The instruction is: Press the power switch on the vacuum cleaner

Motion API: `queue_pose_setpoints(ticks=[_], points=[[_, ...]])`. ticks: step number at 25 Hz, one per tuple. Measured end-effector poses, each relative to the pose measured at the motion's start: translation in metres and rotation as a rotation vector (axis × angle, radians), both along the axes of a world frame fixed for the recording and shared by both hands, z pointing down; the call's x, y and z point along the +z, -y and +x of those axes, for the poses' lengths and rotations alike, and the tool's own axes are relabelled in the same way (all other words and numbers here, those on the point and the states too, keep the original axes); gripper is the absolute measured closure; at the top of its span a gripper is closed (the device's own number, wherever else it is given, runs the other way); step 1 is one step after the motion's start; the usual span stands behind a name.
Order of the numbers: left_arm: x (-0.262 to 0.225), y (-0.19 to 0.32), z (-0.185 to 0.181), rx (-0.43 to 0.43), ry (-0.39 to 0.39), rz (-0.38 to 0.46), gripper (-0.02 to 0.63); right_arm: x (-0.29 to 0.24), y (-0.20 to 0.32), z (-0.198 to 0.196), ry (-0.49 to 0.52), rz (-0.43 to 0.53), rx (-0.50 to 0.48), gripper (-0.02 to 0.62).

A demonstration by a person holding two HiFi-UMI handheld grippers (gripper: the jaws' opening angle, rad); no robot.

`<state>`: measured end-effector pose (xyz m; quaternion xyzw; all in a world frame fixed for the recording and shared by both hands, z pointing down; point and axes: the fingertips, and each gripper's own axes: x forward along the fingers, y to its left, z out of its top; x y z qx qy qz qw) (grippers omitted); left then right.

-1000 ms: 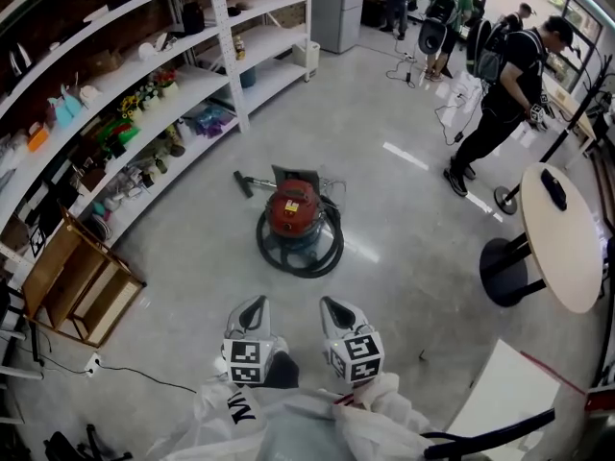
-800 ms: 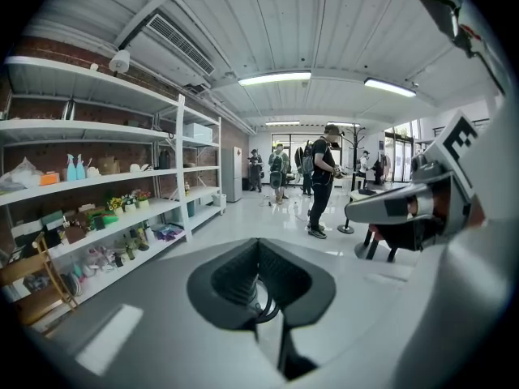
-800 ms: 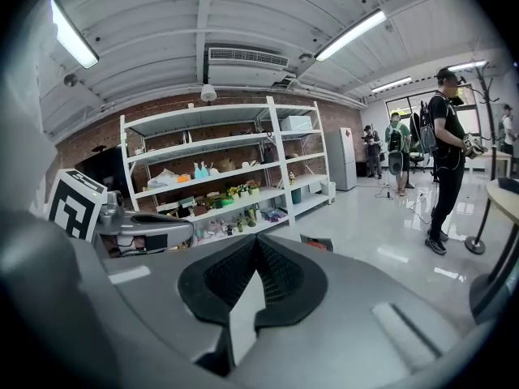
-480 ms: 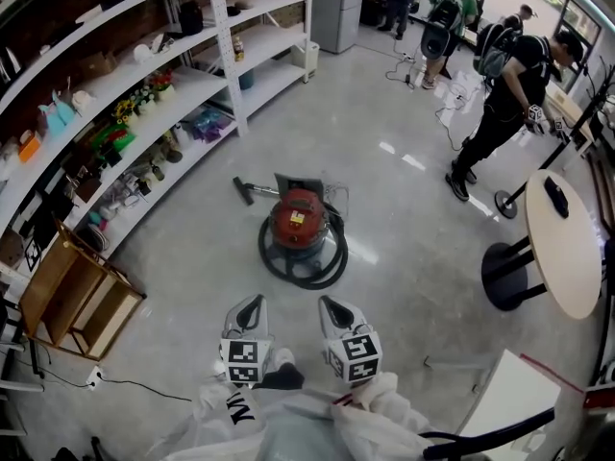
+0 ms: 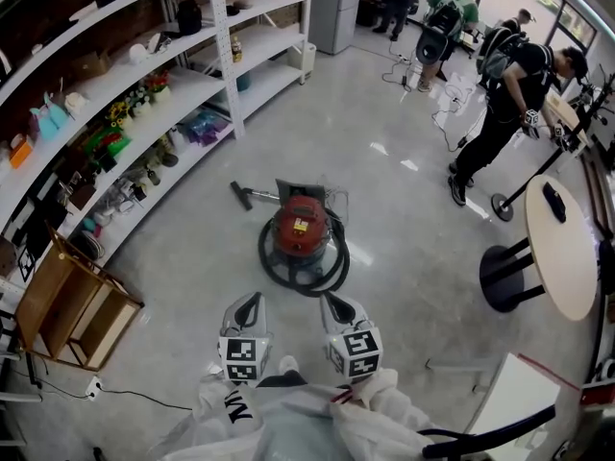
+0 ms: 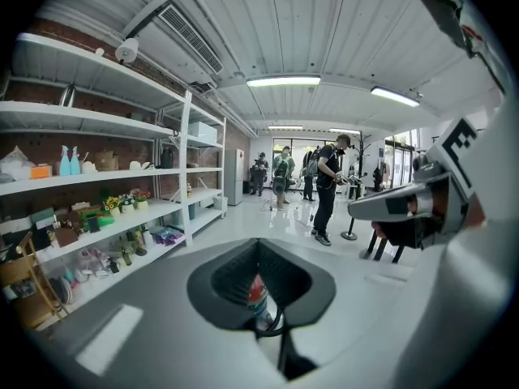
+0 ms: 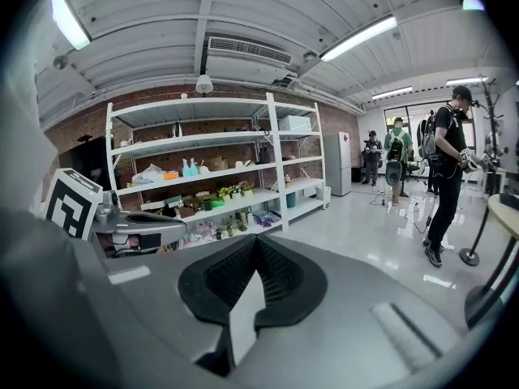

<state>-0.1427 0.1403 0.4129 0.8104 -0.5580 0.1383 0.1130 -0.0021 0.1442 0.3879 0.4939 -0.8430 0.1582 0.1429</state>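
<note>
Both grippers low and side by side: left gripper [image 5: 249, 307] and right gripper [image 5: 335, 309], each with jaws closed together, gripping nothing (a sliver of red canister shows past the left one's pads). Vacuum cleaner [image 5: 300, 223] on the floor ahead of both, well apart, black hose [image 5: 332, 257] coiled around its base. Wooden crate [image 5: 67, 296] off to the left gripper's left, shelving [image 5: 183, 89] beyond it. Round table [image 5: 562, 248] right of the right gripper. People [image 5: 509, 94] far ahead.

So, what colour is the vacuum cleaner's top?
The vacuum cleaner top is red; the head view shows it best.
</note>
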Motion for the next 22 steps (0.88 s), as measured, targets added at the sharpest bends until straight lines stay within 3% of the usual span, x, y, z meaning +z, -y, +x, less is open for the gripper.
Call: queue_pose_setpoints(ticks=[22], points=[[-0.001,0.02,-0.033,-0.016,-0.014,0.031,0.606,-0.005,0.02,-0.022,-0.052,0.004,0.007,0.595]])
